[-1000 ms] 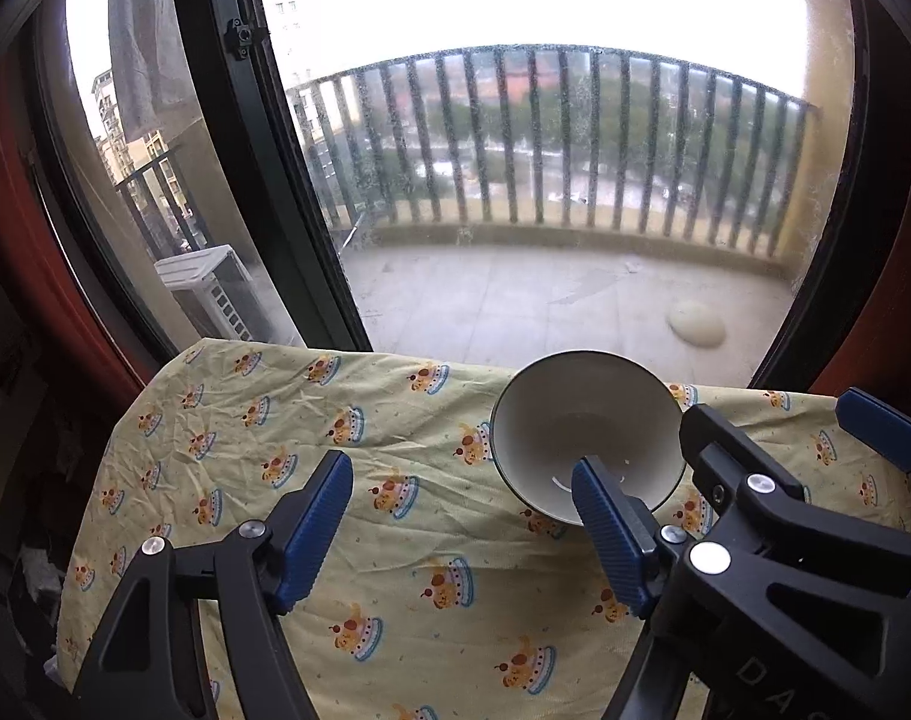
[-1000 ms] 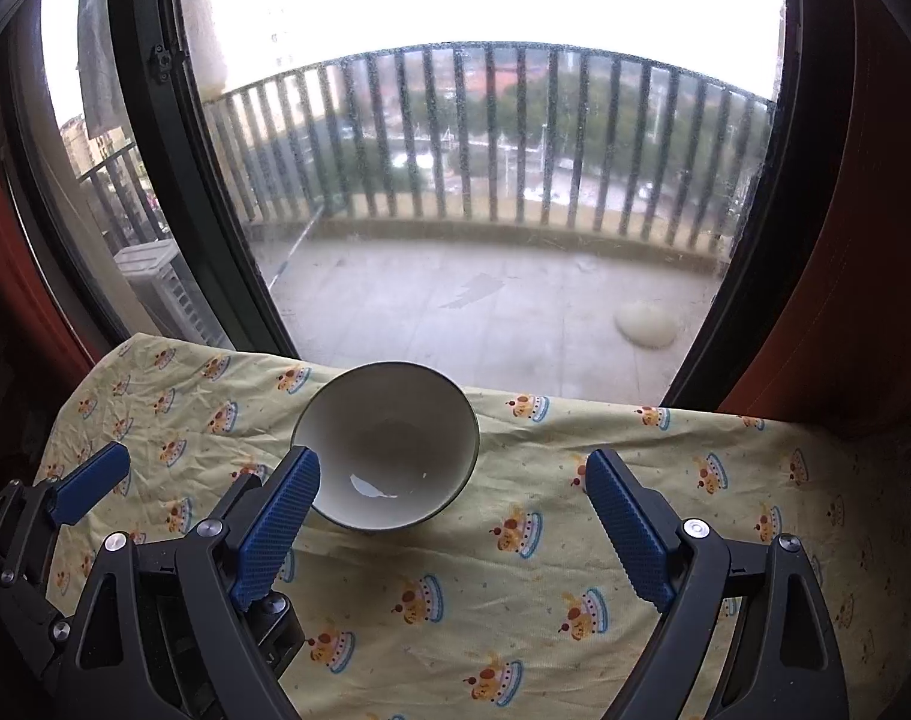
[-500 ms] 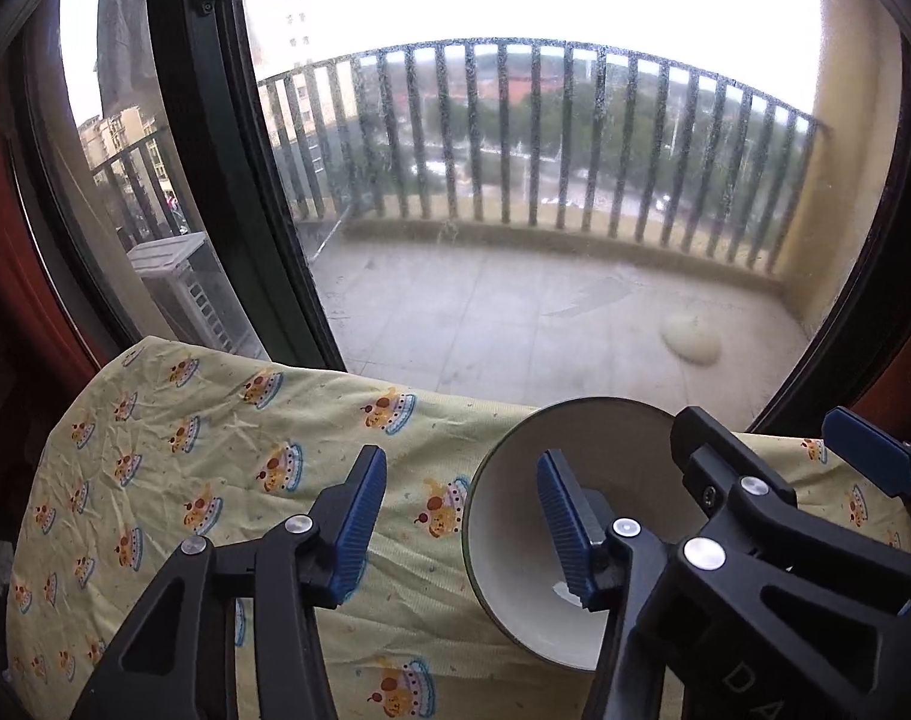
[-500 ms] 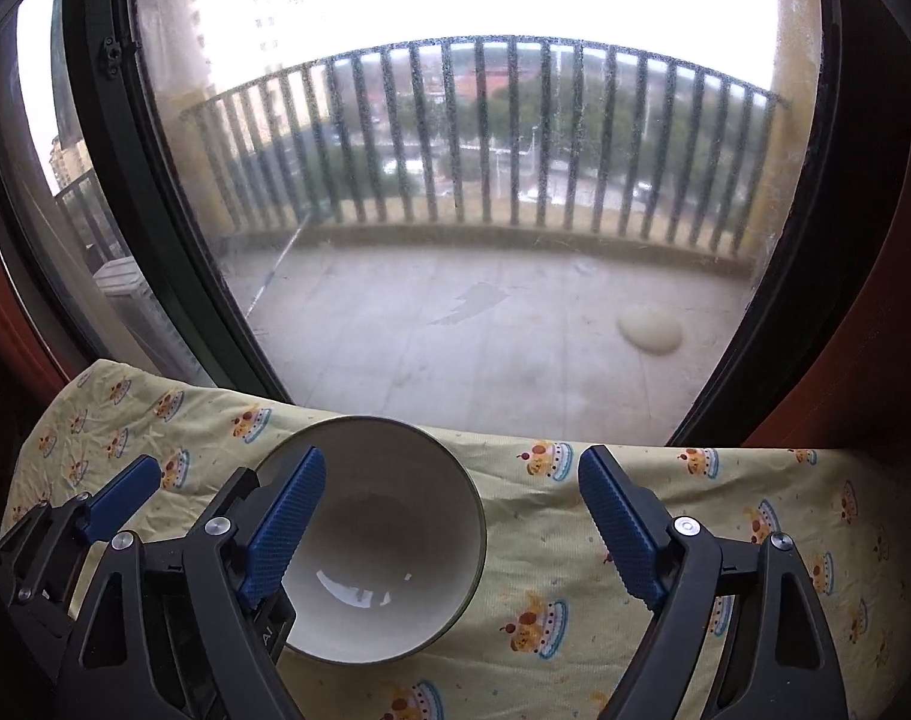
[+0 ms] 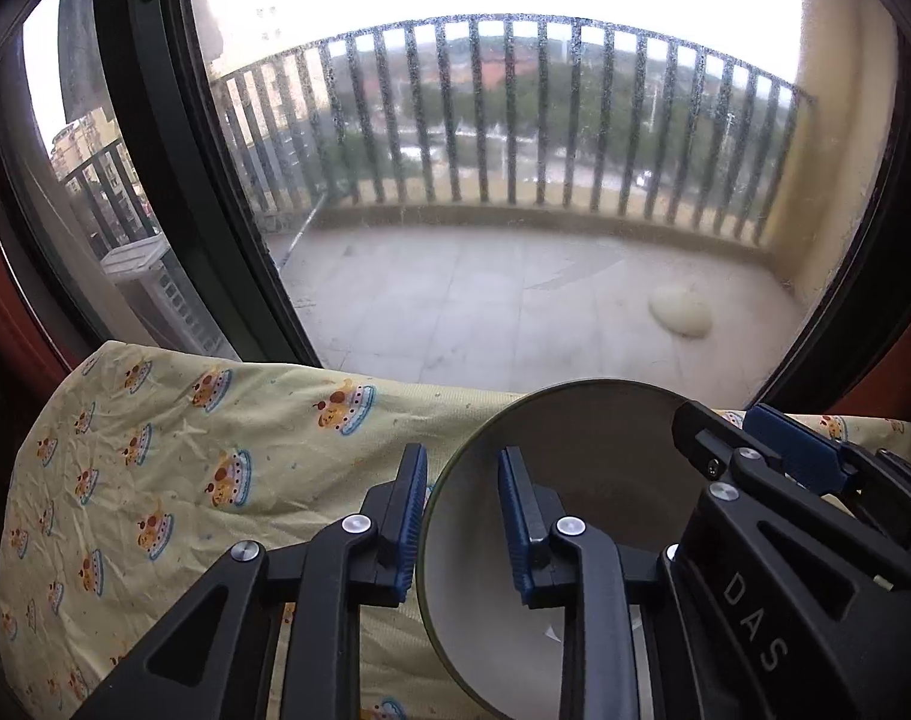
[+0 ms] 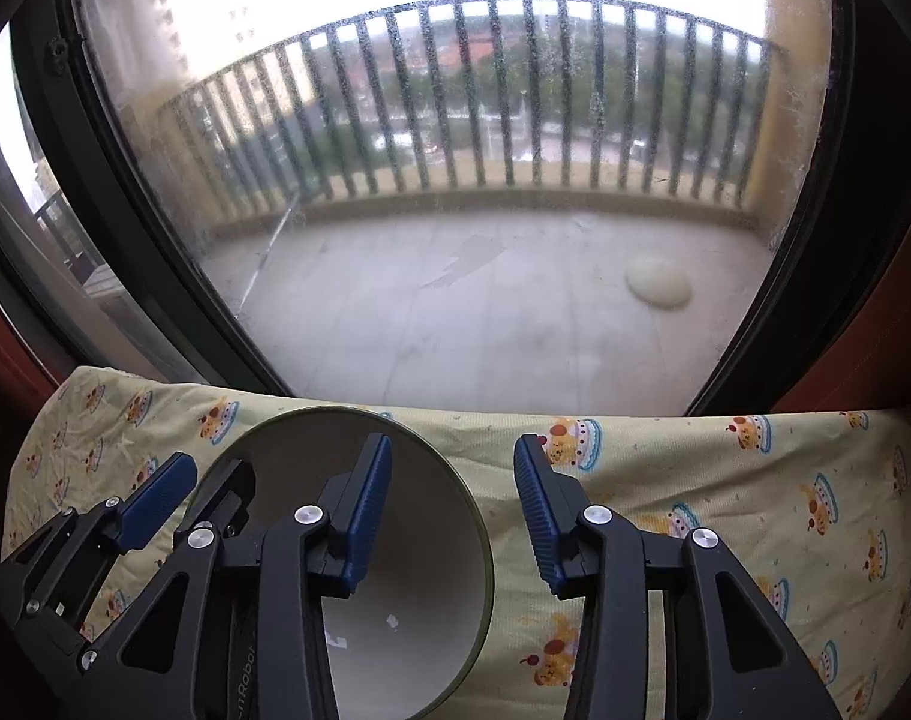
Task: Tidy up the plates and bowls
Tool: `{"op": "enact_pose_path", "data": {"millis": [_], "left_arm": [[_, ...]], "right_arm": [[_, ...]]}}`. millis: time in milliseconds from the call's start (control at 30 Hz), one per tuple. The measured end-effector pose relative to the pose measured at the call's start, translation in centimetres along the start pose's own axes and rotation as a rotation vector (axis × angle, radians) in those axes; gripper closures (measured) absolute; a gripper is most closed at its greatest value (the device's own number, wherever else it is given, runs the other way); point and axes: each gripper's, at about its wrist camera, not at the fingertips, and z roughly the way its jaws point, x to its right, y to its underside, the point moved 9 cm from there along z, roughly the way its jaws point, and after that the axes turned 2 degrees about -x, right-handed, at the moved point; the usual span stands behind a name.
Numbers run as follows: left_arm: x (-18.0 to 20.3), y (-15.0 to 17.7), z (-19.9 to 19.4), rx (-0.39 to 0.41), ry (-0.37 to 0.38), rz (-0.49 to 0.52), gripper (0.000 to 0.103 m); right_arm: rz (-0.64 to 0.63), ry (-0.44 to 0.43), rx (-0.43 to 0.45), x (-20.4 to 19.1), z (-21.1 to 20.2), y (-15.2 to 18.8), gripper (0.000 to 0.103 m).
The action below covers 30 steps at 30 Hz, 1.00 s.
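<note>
A white bowl with a green rim [image 5: 605, 456] stands on the yellow cartoon-print tablecloth [image 5: 173, 450]. My left gripper [image 5: 461, 516] straddles the bowl's left rim, one finger outside and one inside, with a narrow gap left. My right gripper [image 6: 452, 510] straddles the bowl's [image 6: 431, 600] right rim, its left finger inside and its right finger outside over the cloth, still fairly wide. The right gripper also shows in the left wrist view [image 5: 779, 456]. The left gripper shows in the right wrist view [image 6: 161, 492].
The table's far edge meets a large window with a dark frame [image 5: 155, 138]. Beyond the glass are a balcony floor and a railing [image 6: 515, 102]. The cloth [image 6: 755, 510] stretches to the right of the bowl.
Both grippers have moved forward and down onto the bowl. The left jaws have narrowed around the left rim. The right jaws have narrowed somewhat over the right rim.
</note>
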Motion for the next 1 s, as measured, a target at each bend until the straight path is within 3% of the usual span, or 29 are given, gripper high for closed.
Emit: {"op": "enact_pose_path", "data": {"millis": [67, 267, 400, 567, 1000], "left_arm": [[-0.1, 0.3, 0.2, -0.011, -0.01, -0.006, 0.082], [-0.3, 1.0, 0.1, -0.015, -0.01, -0.008, 0.084], [-0.1, 0.8, 0.3, -0.026, -0.008, 0.029, 0.085], [-0.4, 1.5, -0.2, -0.061, 0.012, 0.004, 0.085], [-0.2, 3.8, -4.4, -0.059, 0.052, 0.022, 0.085]], "right_arm": [[0.005, -0.021, -0.022, 0.1, 0.4, 0.3, 0.074], [0.004, -0.007, -0.025, 0.3, 0.2, 1.2, 0.077], [-0.007, 0.009, -0.026, 0.3, 0.1, 1.2, 0.078], [0.001, 0.014, -0.036, 0.2, -0.5, 1.3, 0.078], [0.028, 0.029, -0.044, 0.4, -4.9, 3.9, 0.078]]}}
